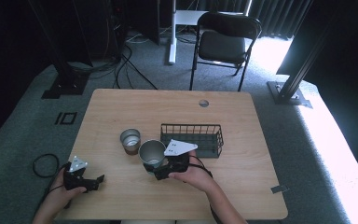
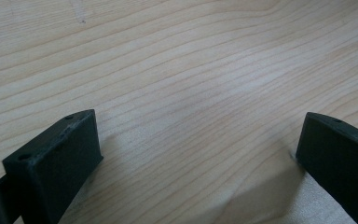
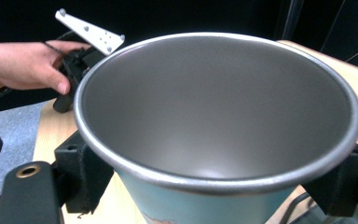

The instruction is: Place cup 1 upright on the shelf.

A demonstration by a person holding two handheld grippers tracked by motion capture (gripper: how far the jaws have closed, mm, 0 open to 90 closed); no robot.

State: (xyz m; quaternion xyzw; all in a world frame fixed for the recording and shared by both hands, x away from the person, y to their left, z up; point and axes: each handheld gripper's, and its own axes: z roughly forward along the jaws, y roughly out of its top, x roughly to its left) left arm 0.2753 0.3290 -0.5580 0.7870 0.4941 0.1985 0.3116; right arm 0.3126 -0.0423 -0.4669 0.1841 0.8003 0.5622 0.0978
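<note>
The right gripper (image 1: 154, 171) squeezes a metal cup (image 1: 152, 153) from both sides, and the cup sits between a second cup (image 1: 130, 140) and the wire basket (image 1: 192, 139). The left gripper (image 1: 100, 179) rests low over the tabletop (image 1: 242, 186) near its front left corner, jaws wide apart with nothing between them

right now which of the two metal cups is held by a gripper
The larger metal cup, clamped between the right gripper jaws near the black wire basket; the smaller metal cup stands free.
</note>
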